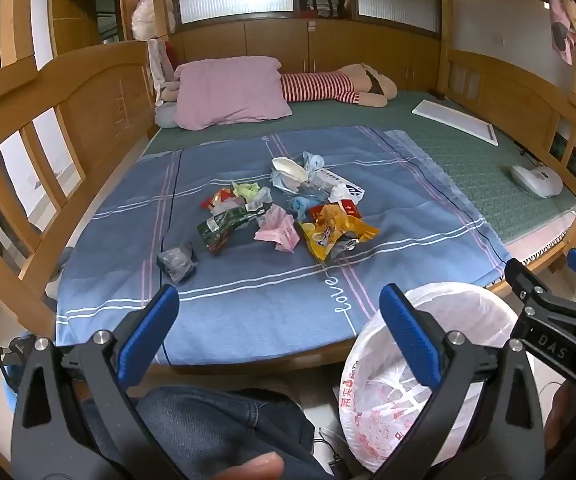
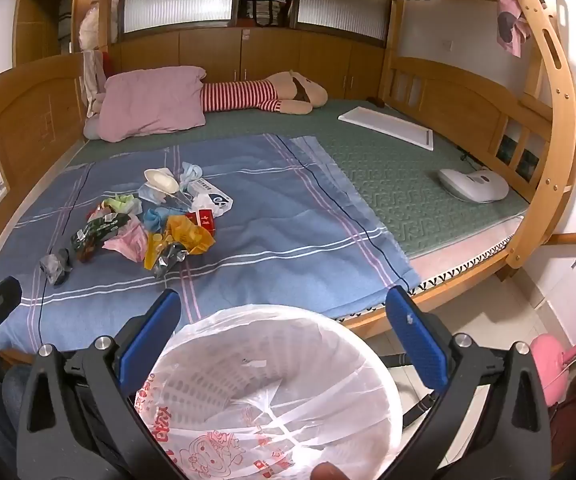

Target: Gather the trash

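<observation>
A pile of trash [image 1: 280, 208] lies on the blue striped sheet [image 1: 248, 288]: a yellow snack bag [image 1: 334, 234], a pink wrapper [image 1: 278, 232], a green packet [image 1: 228, 224], a grey crumpled bag [image 1: 176, 264] and a white cup [image 1: 290, 168]. The pile also shows in the right wrist view [image 2: 148, 220]. A white bin lined with a plastic bag [image 2: 272, 384] stands on the floor at the bed's front edge; it also shows in the left wrist view [image 1: 420, 380]. My left gripper [image 1: 280, 332] is open and empty, short of the bed. My right gripper [image 2: 284, 336] is open and empty above the bin.
A pink pillow [image 1: 232, 94] and a striped plush toy [image 1: 340, 86] lie at the bed's head. A white board [image 2: 388, 128] and a white handheld appliance [image 2: 474, 184] rest on the green mattress. Wooden rails [image 1: 28, 152] and a ladder [image 2: 548, 128] frame the bed. My knee [image 1: 216, 428] is below.
</observation>
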A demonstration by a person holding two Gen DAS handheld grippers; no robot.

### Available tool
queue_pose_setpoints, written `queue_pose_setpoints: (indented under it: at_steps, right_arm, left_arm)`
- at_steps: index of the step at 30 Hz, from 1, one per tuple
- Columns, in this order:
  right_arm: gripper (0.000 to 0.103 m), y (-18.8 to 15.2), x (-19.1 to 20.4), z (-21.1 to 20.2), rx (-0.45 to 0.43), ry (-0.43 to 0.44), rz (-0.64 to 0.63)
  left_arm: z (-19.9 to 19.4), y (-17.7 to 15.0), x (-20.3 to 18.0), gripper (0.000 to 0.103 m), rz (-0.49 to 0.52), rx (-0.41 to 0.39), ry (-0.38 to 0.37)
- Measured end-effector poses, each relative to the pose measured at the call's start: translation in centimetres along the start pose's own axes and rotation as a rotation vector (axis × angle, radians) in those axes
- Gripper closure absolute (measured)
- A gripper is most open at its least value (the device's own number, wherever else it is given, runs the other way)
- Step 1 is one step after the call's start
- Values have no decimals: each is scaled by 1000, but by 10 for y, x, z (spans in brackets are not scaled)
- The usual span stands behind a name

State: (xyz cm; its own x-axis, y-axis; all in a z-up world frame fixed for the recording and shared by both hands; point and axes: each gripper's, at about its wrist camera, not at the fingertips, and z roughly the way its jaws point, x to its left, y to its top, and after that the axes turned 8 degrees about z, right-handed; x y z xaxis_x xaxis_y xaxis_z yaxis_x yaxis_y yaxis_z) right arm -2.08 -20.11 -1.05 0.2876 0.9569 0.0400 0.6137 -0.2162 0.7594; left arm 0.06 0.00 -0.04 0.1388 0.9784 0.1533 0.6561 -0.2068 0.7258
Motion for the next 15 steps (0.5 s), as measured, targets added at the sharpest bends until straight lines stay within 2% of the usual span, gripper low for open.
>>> queue_pose_setpoints:
  at_steps: [15]
  right_arm:
    - [3,-2,-2,6,27,12,8]
  left_arm:
    - [3,-4,-6,3,3,10,10]
